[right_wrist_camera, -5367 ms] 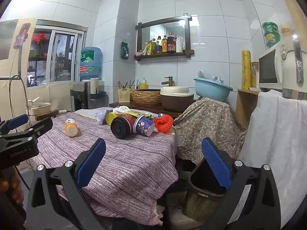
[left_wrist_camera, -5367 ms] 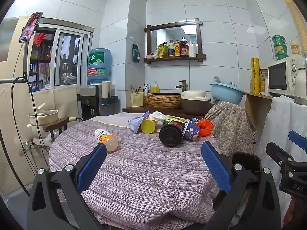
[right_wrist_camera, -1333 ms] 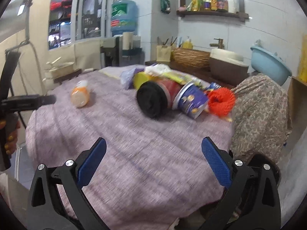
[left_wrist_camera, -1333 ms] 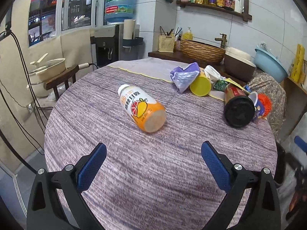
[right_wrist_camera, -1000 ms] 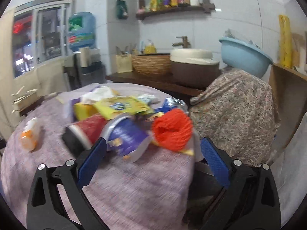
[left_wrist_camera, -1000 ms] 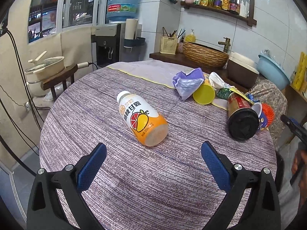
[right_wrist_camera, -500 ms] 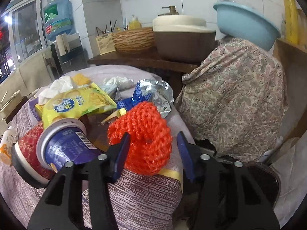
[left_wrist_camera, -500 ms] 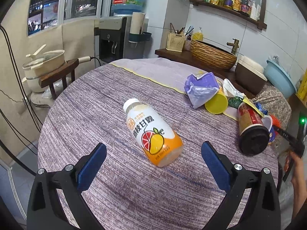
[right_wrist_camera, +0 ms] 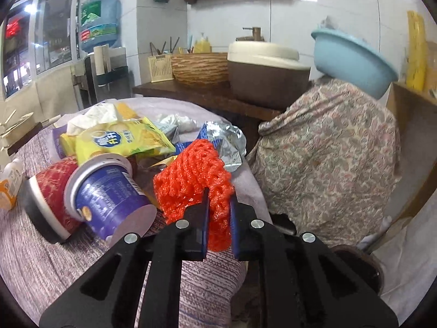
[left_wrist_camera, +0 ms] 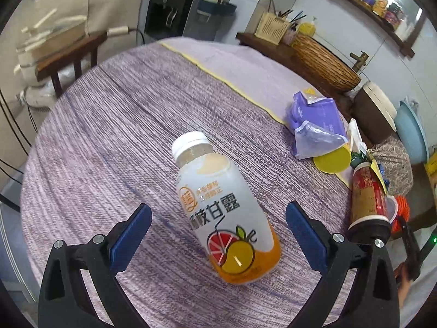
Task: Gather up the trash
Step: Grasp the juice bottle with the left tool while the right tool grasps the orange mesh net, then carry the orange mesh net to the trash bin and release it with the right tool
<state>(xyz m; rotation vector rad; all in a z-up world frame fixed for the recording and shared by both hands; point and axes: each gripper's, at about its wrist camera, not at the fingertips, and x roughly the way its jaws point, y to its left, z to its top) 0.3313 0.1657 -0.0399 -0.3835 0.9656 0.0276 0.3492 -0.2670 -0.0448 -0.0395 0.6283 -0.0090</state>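
Right wrist view — right gripper [right_wrist_camera: 218, 218], wide a second ago, is closing on the net [right_wrist_camera: 191, 175]; left gripper [left_wrist_camera: 218, 235] gapes over the bottle [left_wrist_camera: 221, 207], now nearer.

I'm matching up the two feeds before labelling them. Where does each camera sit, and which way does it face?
Left wrist: on the left gripper, looking steeply down at the juice bottle lying between its open blue pads; a hand shows at the right edge.
Right wrist: on the right gripper, looking across the table's edge, jaws closing on the orange foam net.
Shared: the bottle, net and red tube.
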